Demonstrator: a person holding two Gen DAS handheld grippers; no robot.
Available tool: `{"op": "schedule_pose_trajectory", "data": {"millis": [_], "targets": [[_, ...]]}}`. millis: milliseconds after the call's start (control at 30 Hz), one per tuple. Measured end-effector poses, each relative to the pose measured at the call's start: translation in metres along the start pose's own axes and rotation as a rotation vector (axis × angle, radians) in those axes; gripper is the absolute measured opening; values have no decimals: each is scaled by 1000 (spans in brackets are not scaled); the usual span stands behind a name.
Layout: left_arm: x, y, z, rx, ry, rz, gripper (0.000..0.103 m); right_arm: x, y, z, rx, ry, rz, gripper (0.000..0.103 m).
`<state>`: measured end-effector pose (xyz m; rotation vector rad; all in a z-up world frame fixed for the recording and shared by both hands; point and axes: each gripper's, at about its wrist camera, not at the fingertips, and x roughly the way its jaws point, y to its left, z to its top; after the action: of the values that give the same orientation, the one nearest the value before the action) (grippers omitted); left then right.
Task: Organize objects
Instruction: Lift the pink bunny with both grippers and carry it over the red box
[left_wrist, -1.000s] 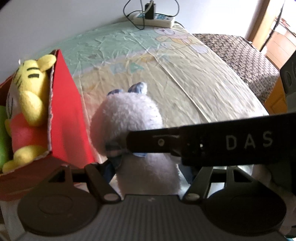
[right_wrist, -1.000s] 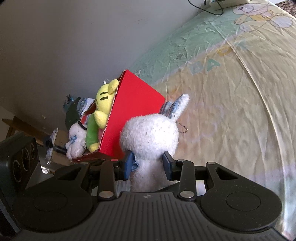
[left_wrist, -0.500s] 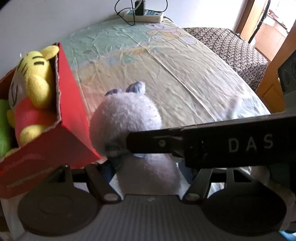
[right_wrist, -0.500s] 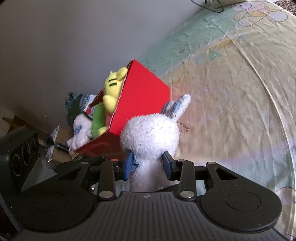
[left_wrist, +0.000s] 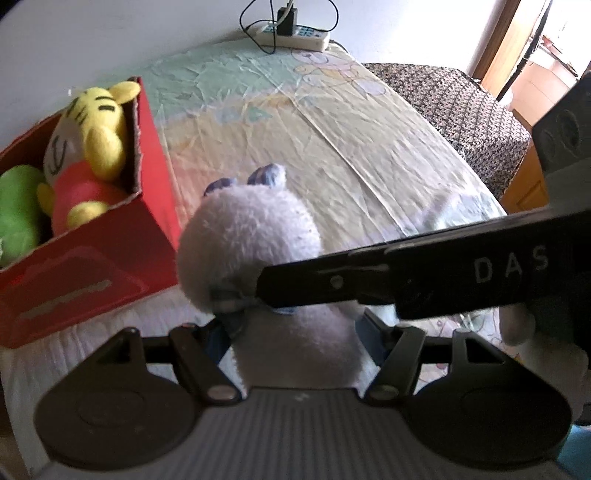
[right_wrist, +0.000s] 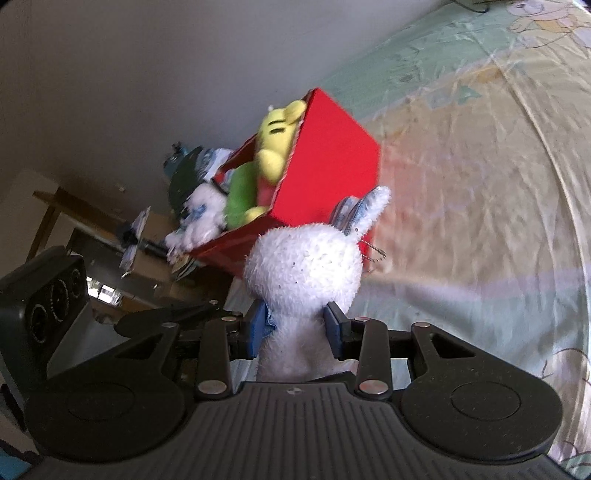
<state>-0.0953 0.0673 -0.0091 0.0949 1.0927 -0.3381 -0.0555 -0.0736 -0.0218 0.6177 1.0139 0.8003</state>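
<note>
White plush rabbit (right_wrist: 306, 269) pinched between right gripper (right_wrist: 295, 328) jaws — upright.

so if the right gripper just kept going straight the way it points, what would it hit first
Probably the red box. The right gripper, shut on the white plush rabbit, points at the box's near lower corner, so the rabbit's head would likely meet it first. Depth is unclear.
</note>
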Motion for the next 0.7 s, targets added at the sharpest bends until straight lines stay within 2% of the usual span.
{"op": "schedule_pose_trajectory", "data": {"millis": [200, 367, 700], "targets": [[-21, 1, -18, -26, 0, 1, 68, 7, 18, -6, -10, 76, 62, 36], [-41, 10, -34, -62, -21, 12, 68, 31, 40, -5, -48, 123, 98, 36], [-84, 69, -61, -116, -57, 51, 68, 91, 100, -2, -131, 200, 170, 36]]}}
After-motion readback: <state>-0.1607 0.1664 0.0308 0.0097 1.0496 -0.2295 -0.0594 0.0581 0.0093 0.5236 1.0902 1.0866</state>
